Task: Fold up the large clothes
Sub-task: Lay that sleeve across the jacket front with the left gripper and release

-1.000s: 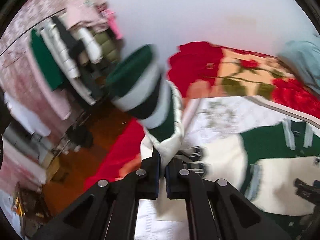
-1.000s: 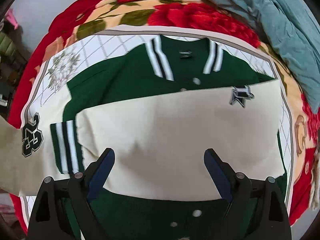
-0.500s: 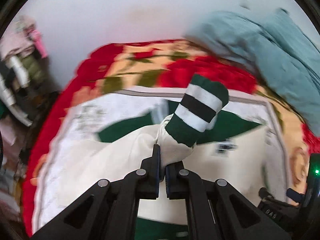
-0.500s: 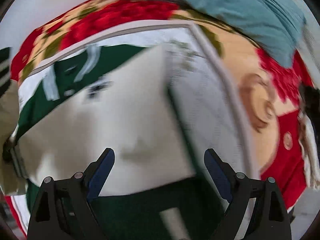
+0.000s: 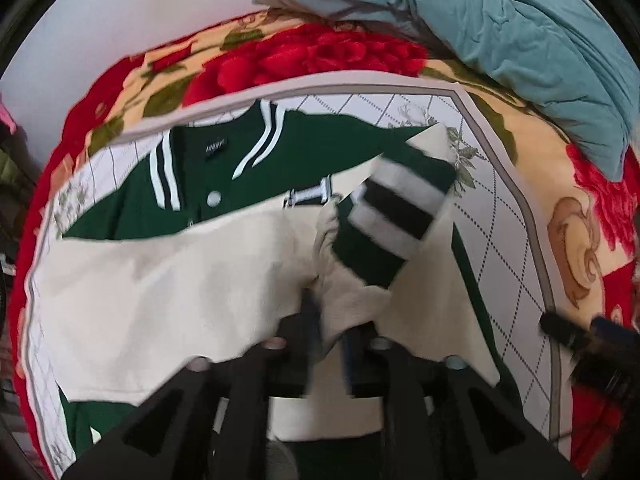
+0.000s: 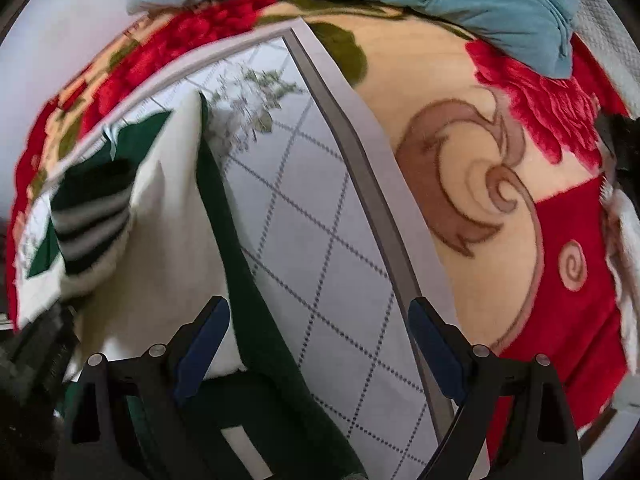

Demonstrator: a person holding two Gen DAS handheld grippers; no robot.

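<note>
A green varsity jacket (image 5: 320, 148) with cream sleeves lies flat on a white quilted sheet (image 5: 504, 216). My left gripper (image 5: 328, 320) is shut on the cream sleeve (image 5: 160, 288) just behind its green, white and black striped cuff (image 5: 392, 216), holding it over the jacket's chest. The sleeve drapes across the jacket body. My right gripper (image 6: 320, 344) is open and empty, low over the sheet (image 6: 328, 248) at the jacket's right edge (image 6: 224, 216). The striped cuff (image 6: 92, 216) shows at the left of the right wrist view.
The sheet lies on a red and cream floral blanket (image 5: 560, 208), also in the right wrist view (image 6: 480, 184). A teal quilt (image 5: 500, 32) is bunched at the bed's head. The right gripper's body (image 5: 592, 344) shows at the right in the left wrist view.
My left gripper has carried the sleeve from the bed's left side across over the jacket. My right gripper has swung right, off the jacket toward its right edge.
</note>
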